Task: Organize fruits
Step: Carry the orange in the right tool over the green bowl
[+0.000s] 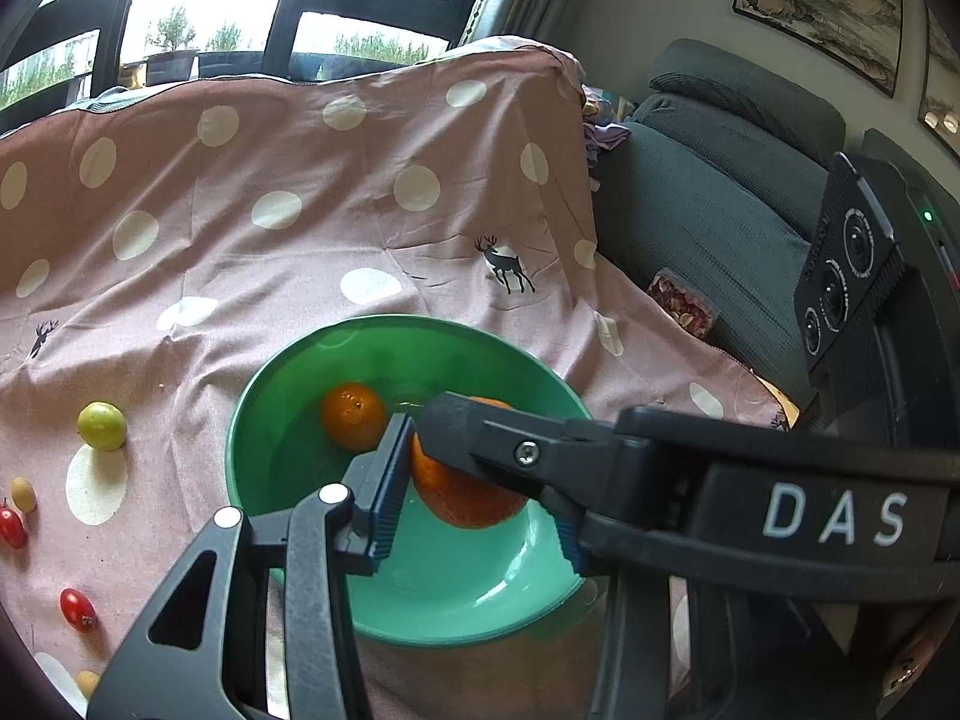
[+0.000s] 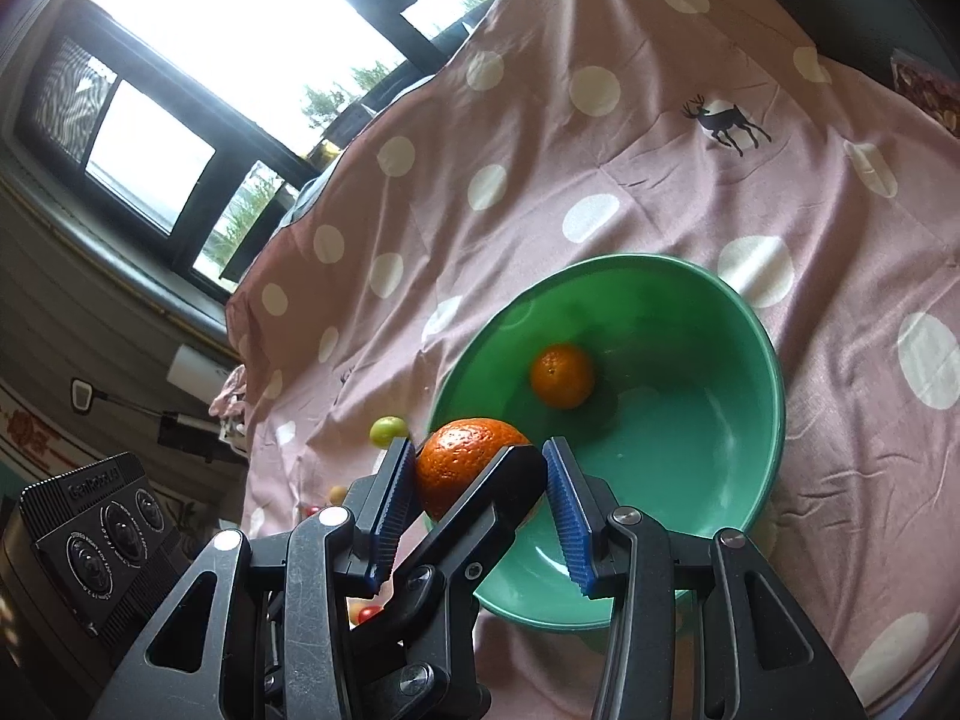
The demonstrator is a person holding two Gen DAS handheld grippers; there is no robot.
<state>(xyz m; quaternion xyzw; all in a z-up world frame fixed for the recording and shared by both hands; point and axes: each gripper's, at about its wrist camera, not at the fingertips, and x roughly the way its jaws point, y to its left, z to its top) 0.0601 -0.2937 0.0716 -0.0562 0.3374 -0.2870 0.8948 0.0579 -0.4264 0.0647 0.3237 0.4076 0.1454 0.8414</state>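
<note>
Left gripper (image 1: 480,480): my view shows jaws spread wide, near blue pad (image 1: 384,480) pressed against large orange (image 1: 462,498). Far pad mostly hidden behind other tool's body, so I can't confirm clamp.

Right gripper (image 2: 480,450): jaws also wide, left-hand pad (image 2: 393,498) touching same orange. Other pad stands beside it, contact masked.

Two tools crossed: right one reaches in from right across left one's far finger, and a left finger lies diagonally between right one's pads.
</note>
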